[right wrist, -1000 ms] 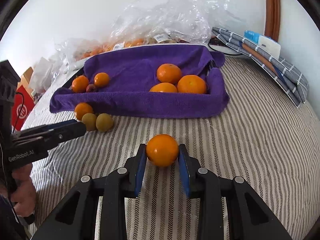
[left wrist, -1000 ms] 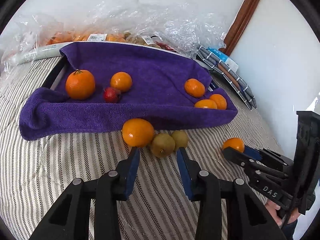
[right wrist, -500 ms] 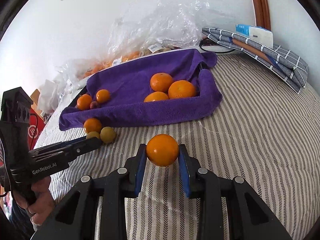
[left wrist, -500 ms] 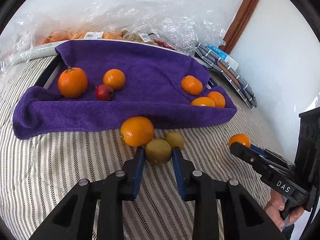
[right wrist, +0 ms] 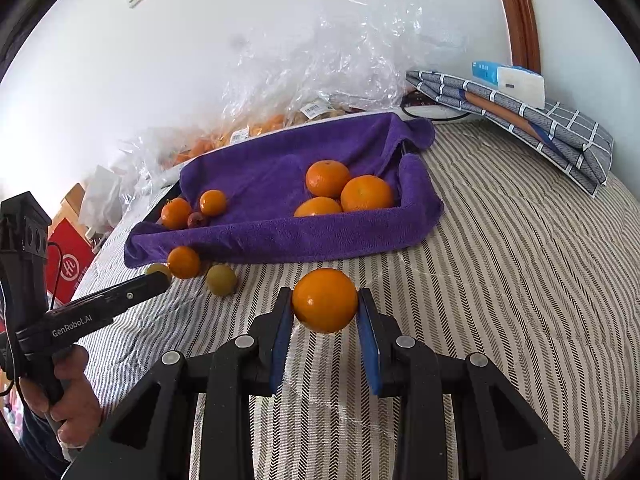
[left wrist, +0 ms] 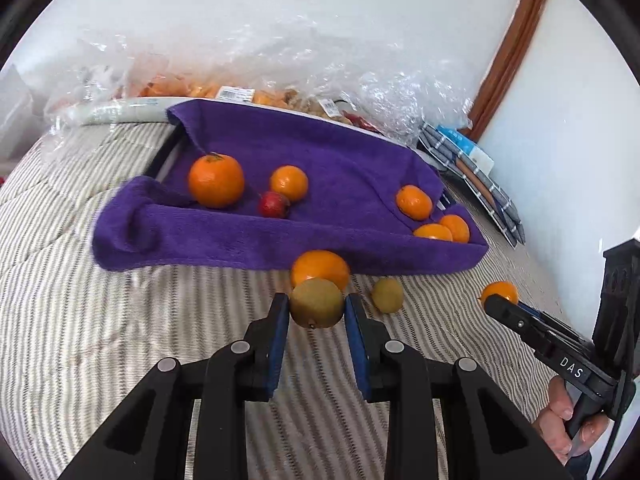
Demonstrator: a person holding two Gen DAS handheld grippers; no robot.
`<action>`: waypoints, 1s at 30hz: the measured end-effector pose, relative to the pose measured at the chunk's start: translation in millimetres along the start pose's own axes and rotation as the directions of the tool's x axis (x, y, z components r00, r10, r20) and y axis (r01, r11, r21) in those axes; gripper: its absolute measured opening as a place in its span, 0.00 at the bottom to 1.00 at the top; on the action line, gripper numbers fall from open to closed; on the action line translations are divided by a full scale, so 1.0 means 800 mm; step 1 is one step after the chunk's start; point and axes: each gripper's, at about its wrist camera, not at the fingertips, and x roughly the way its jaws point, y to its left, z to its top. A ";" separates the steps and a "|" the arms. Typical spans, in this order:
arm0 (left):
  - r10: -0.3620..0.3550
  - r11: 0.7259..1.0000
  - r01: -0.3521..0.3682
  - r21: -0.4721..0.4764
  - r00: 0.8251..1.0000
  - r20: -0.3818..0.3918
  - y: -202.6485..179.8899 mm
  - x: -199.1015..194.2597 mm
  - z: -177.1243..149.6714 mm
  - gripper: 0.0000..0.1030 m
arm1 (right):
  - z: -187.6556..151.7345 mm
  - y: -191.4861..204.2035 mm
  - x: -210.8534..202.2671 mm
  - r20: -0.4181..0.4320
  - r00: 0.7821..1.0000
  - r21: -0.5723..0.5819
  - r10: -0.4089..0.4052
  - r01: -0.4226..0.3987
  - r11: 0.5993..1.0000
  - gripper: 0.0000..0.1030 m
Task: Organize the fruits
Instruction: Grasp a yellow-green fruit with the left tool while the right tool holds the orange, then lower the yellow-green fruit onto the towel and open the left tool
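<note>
The left gripper (left wrist: 317,312) pinched a dull green-brown kiwi (left wrist: 316,303) above the striped bedcover (left wrist: 120,340), the right gripper (right wrist: 325,312) clamped a glossy orange (right wrist: 325,300), and beyond lay a purple towel-lined tray (right wrist: 280,236) of oranges against a white wall (right wrist: 200,60).

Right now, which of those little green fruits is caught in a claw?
The kiwi pinched in the left claw, in front of an orange. The other green fruit lies free on the striped bedcover.
</note>
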 end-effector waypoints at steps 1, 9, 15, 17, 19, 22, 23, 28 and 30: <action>0.004 1.000 -0.004 -0.012 1.000 0.007 0.007 -0.005 0.001 0.26 | 0.001 0.001 -0.001 0.003 1.000 -0.007 -0.010 0.010 1.000 0.31; 0.079 0.992 -0.067 -0.111 0.992 0.101 0.054 -0.039 0.040 0.26 | 0.036 0.025 -0.013 0.058 0.998 -0.078 -0.031 0.035 0.996 0.31; 0.065 0.991 -0.051 -0.124 0.992 0.112 0.050 -0.019 0.076 0.26 | 0.078 0.046 0.006 0.085 0.996 -0.120 -0.026 0.036 0.992 0.31; 0.084 0.992 -0.074 -0.101 0.991 0.103 0.044 -0.004 0.082 0.26 | 0.088 0.051 0.020 0.079 0.996 -0.134 -0.029 0.039 0.990 0.31; 0.093 0.992 -0.085 -0.088 0.991 0.091 0.041 0.009 0.084 0.26 | 0.096 0.056 0.039 0.064 0.998 -0.146 -0.021 0.030 0.989 0.31; 0.091 0.992 -0.085 -0.089 0.993 0.069 0.042 0.023 0.077 0.26 | 0.102 0.057 0.066 0.037 0.999 -0.147 -0.020 0.025 0.989 0.31; 0.091 0.992 -0.086 -0.092 0.994 0.061 0.043 0.027 0.076 0.26 | 0.103 0.057 0.074 0.028 0.999 -0.146 -0.021 0.025 0.989 0.31; 0.083 0.994 -0.081 -0.079 0.996 0.027 0.043 0.045 0.076 0.27 | 0.099 0.057 0.098 -0.016 0.999 -0.144 -0.036 0.033 0.989 0.31; 0.077 0.994 -0.075 -0.078 0.997 0.026 0.042 0.046 0.076 0.27 | 0.097 0.057 0.096 -0.007 1.000 -0.147 -0.029 0.028 0.989 0.31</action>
